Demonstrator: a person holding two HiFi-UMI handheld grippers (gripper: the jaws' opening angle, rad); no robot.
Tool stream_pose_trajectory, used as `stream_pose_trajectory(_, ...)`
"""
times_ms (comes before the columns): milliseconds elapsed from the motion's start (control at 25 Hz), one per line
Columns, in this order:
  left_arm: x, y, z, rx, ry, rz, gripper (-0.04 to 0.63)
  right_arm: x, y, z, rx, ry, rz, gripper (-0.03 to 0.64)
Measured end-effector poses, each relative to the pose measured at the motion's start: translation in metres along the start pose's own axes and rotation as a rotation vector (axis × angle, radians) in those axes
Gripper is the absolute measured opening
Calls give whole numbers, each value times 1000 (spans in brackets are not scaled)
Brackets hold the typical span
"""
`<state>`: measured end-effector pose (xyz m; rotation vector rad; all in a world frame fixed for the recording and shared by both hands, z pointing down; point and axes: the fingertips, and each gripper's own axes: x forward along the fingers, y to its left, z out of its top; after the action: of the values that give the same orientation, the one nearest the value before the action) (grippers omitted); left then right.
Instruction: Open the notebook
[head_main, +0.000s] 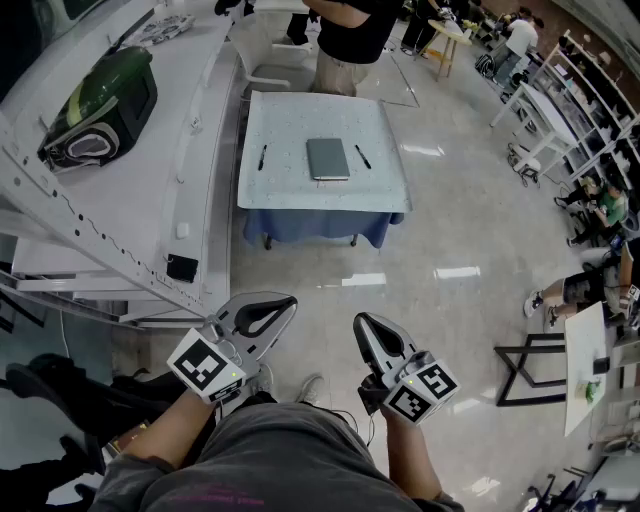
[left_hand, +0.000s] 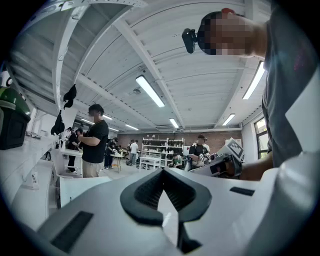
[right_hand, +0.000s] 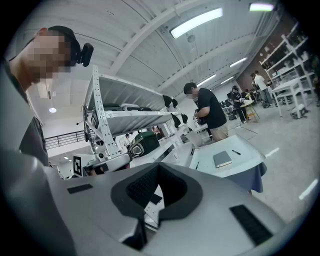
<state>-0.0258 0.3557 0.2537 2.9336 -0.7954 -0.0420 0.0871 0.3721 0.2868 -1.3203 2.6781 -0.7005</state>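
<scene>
A closed grey notebook (head_main: 328, 158) lies flat in the middle of a small table (head_main: 300, 195) covered with a light cloth, and it also shows far off in the right gripper view as the notebook (right_hand: 222, 159). One black pen (head_main: 262, 157) lies to its left and another pen (head_main: 362, 156) to its right. My left gripper (head_main: 285, 301) and right gripper (head_main: 362, 321) are held near my waist, far short of the table over the shiny floor. Both are shut with nothing between the jaws, as the left gripper (left_hand: 162, 172) and right gripper (right_hand: 157, 168) views show.
A person in a black shirt (head_main: 345, 40) stands behind the table. A white shelving rack (head_main: 120, 230) runs along the left, carrying a green and black bag (head_main: 105, 105). A black metal frame (head_main: 530, 365) stands at the right. More people and desks fill the far right.
</scene>
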Motion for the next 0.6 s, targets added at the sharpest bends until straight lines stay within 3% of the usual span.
stream_pose_trajectory(600, 0, 6, -4, -9, 7, -2, 0, 6, -4, -1, 12, -6, -13, 3)
